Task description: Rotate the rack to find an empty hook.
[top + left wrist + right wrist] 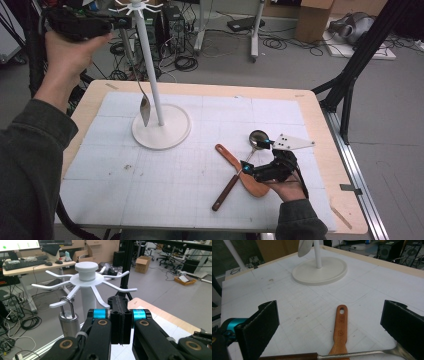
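Though stamped, the wooden spatula (340, 330) handle's marks are too small to read.

Even indoor light, soft shadows, slightly soft focus, mild edge distortion

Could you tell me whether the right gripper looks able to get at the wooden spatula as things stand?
Probably yes: the right gripper is open just over the wooden spatula, but the ladle lies across it, so it may get caught too.
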Action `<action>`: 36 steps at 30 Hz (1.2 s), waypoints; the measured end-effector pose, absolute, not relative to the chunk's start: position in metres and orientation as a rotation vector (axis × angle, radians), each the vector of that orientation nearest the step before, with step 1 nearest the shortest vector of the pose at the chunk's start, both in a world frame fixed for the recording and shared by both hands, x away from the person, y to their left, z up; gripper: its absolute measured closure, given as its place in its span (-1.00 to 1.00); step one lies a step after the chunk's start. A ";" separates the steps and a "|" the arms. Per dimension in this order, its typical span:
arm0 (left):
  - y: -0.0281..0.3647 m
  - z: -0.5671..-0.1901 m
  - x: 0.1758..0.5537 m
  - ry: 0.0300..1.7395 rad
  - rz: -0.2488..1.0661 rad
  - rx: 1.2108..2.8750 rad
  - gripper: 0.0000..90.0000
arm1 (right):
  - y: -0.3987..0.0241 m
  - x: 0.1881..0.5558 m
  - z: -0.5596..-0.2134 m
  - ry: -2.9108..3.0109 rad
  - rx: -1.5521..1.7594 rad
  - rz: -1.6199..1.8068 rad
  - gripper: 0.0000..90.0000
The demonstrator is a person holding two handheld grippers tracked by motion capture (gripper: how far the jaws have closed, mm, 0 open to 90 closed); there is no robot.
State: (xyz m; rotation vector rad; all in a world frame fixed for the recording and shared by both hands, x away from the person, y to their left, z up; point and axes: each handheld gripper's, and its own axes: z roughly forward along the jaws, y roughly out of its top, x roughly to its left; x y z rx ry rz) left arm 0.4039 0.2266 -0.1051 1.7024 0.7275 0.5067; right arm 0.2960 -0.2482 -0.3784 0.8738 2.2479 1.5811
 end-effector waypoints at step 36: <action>0.235 -0.151 0.372 0.583 0.388 1.801 0.29 | -0.249 0.296 -0.377 2.240 0.885 1.568 -0.98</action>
